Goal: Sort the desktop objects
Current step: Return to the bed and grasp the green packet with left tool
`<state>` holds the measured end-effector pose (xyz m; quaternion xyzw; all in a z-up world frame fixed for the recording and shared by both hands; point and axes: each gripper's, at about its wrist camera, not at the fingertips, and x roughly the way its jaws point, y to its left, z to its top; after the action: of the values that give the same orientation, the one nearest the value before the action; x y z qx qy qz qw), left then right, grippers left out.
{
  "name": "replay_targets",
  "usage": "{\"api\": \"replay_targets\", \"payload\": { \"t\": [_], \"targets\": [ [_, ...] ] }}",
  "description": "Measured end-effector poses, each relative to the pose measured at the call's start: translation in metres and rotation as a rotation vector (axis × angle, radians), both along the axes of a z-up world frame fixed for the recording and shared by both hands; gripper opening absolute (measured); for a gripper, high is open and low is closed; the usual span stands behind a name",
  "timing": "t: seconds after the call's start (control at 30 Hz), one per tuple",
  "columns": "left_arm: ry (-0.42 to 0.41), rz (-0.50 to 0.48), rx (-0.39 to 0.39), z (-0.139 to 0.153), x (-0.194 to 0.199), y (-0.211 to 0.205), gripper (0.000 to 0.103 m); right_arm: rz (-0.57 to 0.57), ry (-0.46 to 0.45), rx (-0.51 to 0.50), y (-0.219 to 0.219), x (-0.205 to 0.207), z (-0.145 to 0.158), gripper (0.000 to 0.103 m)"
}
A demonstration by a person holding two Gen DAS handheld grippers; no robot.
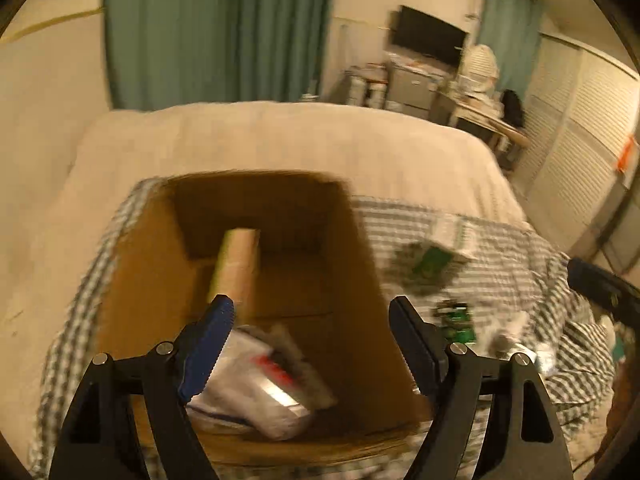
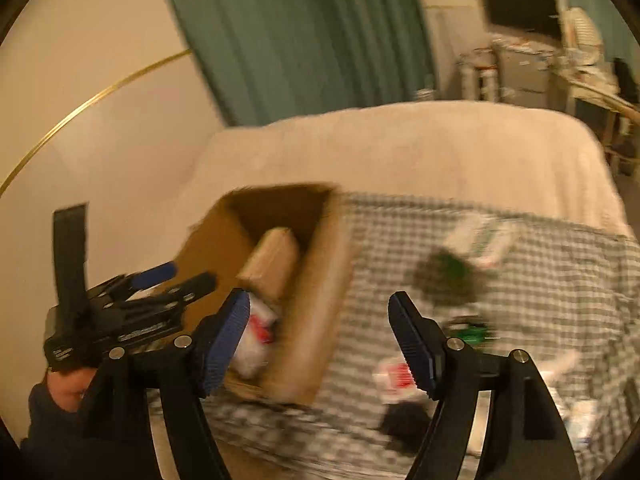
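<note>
No legible writing, red-printed packet [image 1: 276, 376], cardboard box [image 1: 152, 264]

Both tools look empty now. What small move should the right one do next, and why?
Probably swing the right tool rightward and down toward the red-and-white packet on the checked cloth. Its jaws stand open with nothing between them, the box already holds items, and that packet seems the closest loose thing.

My left gripper [image 1: 312, 320] and right gripper [image 2: 318, 316]: black linkage arms, silver pivot screws, ribbed blue pads [image 2: 226, 340]; dark sleeve [image 2: 44, 412] lower left.
</note>
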<state>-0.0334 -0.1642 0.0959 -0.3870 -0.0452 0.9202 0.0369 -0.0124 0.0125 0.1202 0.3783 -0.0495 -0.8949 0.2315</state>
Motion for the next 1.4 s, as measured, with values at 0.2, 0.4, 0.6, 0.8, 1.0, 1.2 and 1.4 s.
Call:
{"api": "replay_targets", "payload": {
  "t": [0.2,0.4,0.6,0.8,1.0,1.2,1.4],
  "targets": [
    [0.016,-0.099,0.026,0.002,-0.013,0.092,0.095,-0.202,0.032,0.001,0.112,0.001,0.006,0.072],
    [-0.066,-0.169,0.002,-0.04,-0.041,0.18,0.095,-0.306,0.01,0.091,0.194,0.003,-0.023,0.072],
    [-0.154,-0.235,-0.11,-0.125,-0.065,0.221,0.095,-0.379,-0.031,0.103,0.256,0.005,-0.079,0.072],
    [-0.274,-0.222,-0.118,-0.164,-0.089,0.22,0.095,-0.396,-0.169,0.039,0.279,0.009,-0.139,0.072],
    [-0.281,-0.239,-0.059,-0.171,-0.101,0.212,0.095,-0.328,-0.063,0.113,0.251,0.006,-0.115,0.072],
    [-0.278,-0.261,0.037,-0.165,-0.096,0.199,0.039,-0.35,-0.115,0.113,0.25,0.008,-0.13,0.072],
    [-0.216,-0.255,0.073,-0.145,-0.085,0.188,0.016,-0.373,-0.11,0.121,0.249,0.011,-0.132,0.072]
  ]
}}
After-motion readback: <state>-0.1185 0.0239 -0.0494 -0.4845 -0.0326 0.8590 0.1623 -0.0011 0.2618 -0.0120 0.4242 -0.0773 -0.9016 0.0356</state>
